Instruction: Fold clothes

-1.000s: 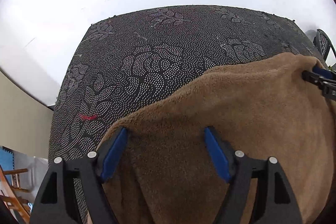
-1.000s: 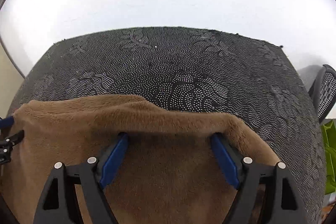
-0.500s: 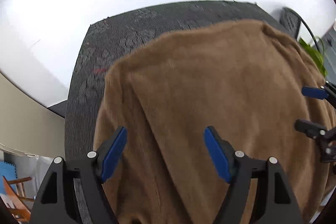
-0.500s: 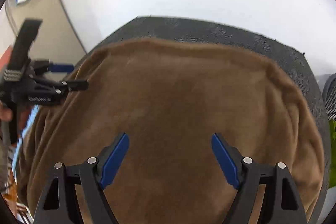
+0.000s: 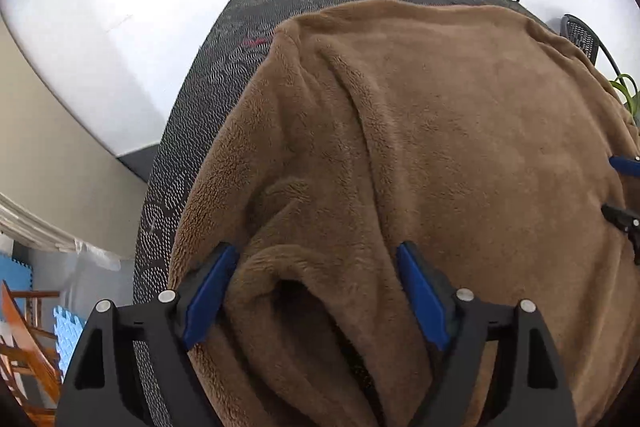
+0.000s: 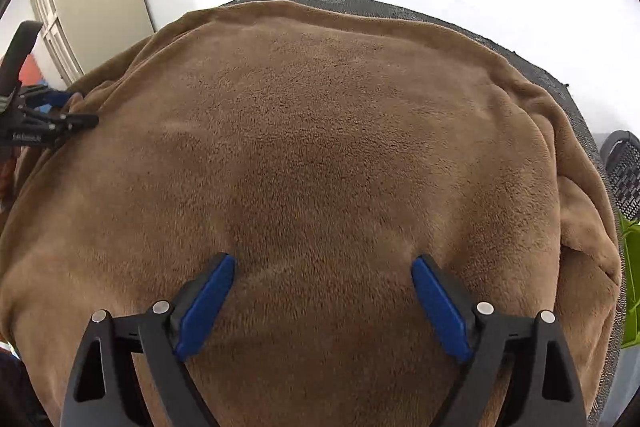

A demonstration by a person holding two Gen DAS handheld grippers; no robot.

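A brown fleece garment (image 5: 460, 155) lies spread over a black patterned table (image 5: 224, 67) and fills most of both views (image 6: 320, 147). My left gripper (image 5: 316, 263) is open above the garment's left part, with a rumpled fold and a dark opening between its blue pads. My right gripper (image 6: 322, 267) is open over smooth fleece near the front edge. The right gripper's fingertips show at the right edge of the left wrist view (image 5: 624, 191). The left gripper shows at the left edge of the right wrist view (image 6: 60, 111).
The table's far edge (image 6: 400, 11) meets a white wall. A black mesh chair (image 6: 626, 175) and a green plant (image 6: 632, 287) stand to the right. Wooden furniture (image 5: 28, 347) and blue foam mats (image 5: 68, 331) lie left of the table.
Both grippers pulled back toward the near edge. The garment, held up near the front a second ago, now lies spread across most of the table. Both grippers stay open.
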